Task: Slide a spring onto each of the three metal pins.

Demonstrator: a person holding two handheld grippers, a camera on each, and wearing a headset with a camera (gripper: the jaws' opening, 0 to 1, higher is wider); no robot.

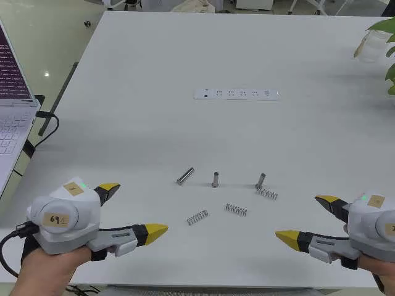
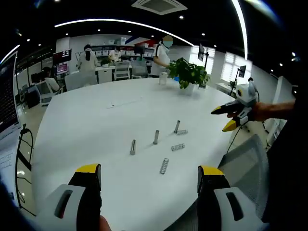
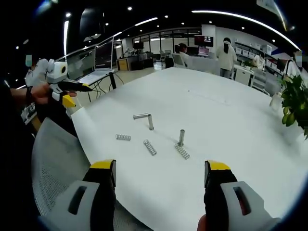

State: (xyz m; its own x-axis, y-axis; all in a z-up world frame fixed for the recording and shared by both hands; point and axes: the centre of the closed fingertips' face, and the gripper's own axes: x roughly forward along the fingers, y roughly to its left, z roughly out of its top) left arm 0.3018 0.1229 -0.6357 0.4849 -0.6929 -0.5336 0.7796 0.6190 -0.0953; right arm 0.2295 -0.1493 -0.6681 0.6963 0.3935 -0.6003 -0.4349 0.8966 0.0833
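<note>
Nearest, the left gripper [image 1: 141, 206] and right gripper [image 1: 297, 216] hover wide open and empty over the table's [image 1: 123, 123] front edge. Between and just past them the left spring [image 1: 197, 217], middle spring [image 1: 236, 209] and right spring [image 1: 266, 193] lie loose, with the left pin [image 1: 185, 176] on its side and the middle pin [image 1: 215, 179] and right pin [image 1: 260, 180] upright, all bare, so all three fittings are left to do. Farther off, a power strip [image 1: 236, 94], a laptop [image 1: 12, 92] and a plant [image 1: 386, 43] sit well clear.
</note>
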